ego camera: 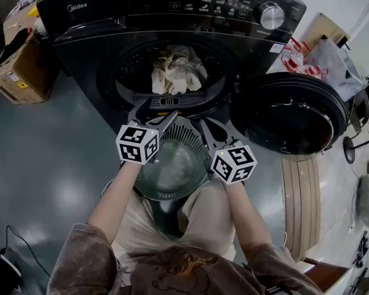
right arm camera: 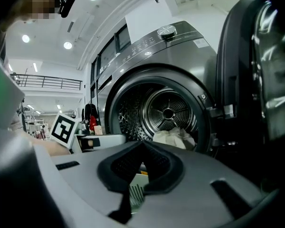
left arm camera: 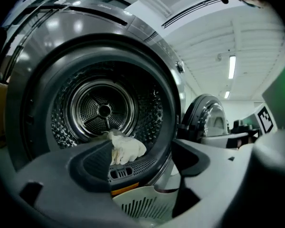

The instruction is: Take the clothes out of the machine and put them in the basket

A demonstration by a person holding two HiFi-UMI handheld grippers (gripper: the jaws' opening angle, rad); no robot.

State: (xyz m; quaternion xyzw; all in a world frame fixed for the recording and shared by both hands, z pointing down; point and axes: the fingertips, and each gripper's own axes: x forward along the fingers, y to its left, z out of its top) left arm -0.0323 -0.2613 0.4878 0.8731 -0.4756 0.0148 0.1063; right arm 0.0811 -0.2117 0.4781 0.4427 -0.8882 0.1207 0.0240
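Note:
A cream bundle of clothes lies at the front of the dark machine's drum. The same clothes show in the left gripper view, and the clothes in the right gripper view. A pale slatted basket stands on the floor just below the opening. My left gripper hovers over the basket's far rim, in front of the drum. Its jaws are open with nothing between them. My right gripper is beside it, shut and empty.
The round machine door hangs open to the right. A cardboard box sits left of the machine, bags at the back right. A wooden board lies on the floor at the right. Cables trail at the lower left.

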